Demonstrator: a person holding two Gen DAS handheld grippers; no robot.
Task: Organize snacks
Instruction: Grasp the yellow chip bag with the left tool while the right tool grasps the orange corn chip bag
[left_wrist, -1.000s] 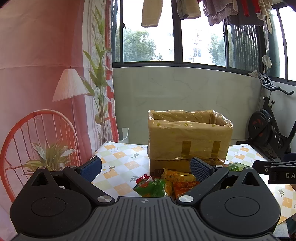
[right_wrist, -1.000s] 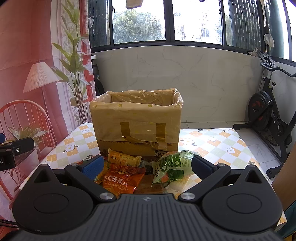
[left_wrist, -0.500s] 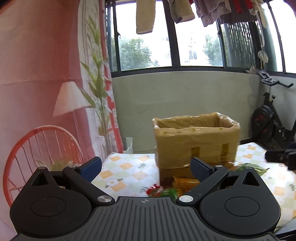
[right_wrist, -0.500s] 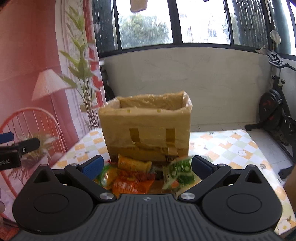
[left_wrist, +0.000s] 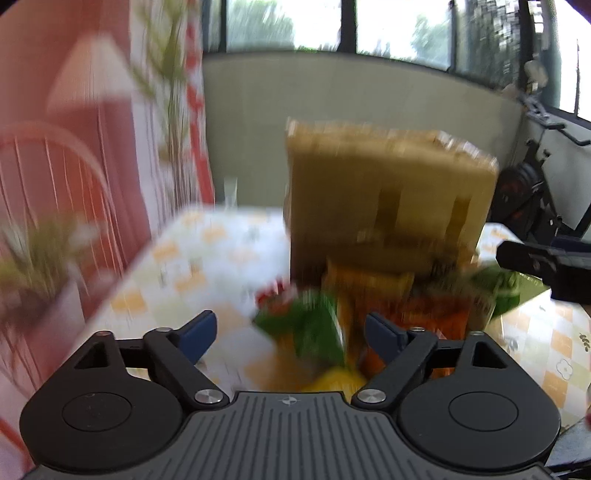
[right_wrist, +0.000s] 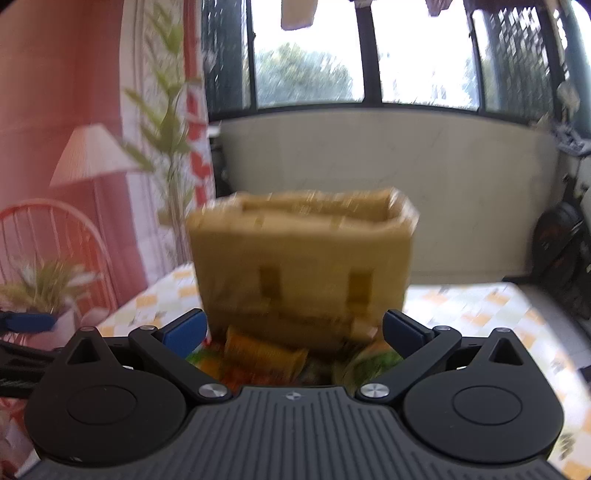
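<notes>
Snack packets heaped on the checked tablecloth, touching the front foot of the lined cardboard box; both grippers come in empty.

The left gripper has just been narrowing its jaws, which are apart around the green packet without visibly pressing it; the right gripper stands wide, nothing between its pads, with the orange packet and a green one ahead. Both views are blurred, so labels are unreadable. I would slow down first, take one packet per gripper by a crimped edge rather than the puffed middle, and lift clear of the heap before carrying it over the box rim.
</notes>
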